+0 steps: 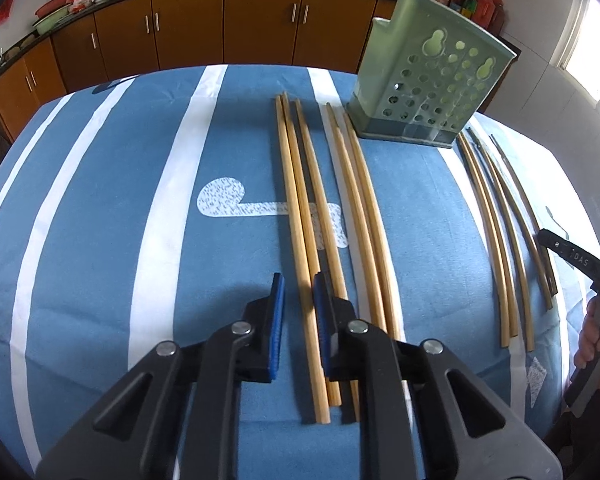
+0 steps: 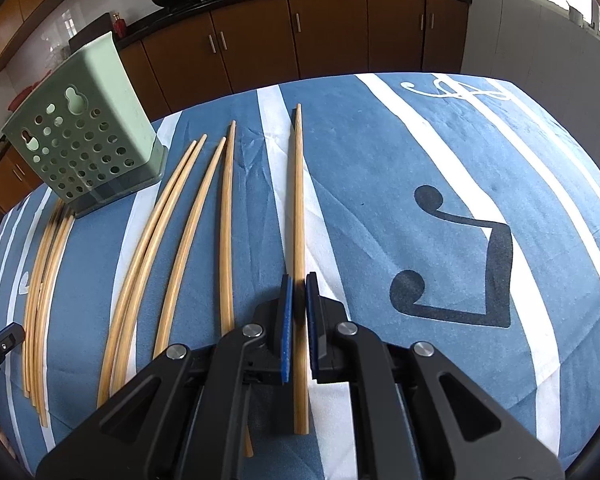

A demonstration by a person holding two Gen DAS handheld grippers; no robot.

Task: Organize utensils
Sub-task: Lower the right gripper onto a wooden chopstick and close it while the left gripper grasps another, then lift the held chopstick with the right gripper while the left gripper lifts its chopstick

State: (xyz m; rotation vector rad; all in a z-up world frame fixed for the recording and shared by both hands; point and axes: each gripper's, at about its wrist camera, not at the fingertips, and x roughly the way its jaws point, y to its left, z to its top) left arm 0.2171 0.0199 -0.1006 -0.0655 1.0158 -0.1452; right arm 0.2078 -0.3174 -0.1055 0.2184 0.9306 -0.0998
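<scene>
Several light wooden chopsticks (image 1: 300, 208) lie lengthwise on the blue striped cloth. A green perforated utensil holder (image 1: 428, 76) stands behind them; it also shows in the right wrist view (image 2: 84, 136). My left gripper (image 1: 299, 282) is open, its jaws astride the leftmost chopsticks. My right gripper (image 2: 299, 280) is shut on a single chopstick (image 2: 299, 208), the rightmost one, which runs between its blue pads (image 2: 286, 312). More chopsticks (image 2: 172, 240) lie to its left. A darker group (image 1: 500, 232) lies right of the holder.
The cloth-covered table (image 1: 120, 220) ends at a far edge before brown kitchen cabinets (image 1: 228, 20). The right gripper's body and the hand holding it show at the left wrist view's right edge (image 1: 592, 280).
</scene>
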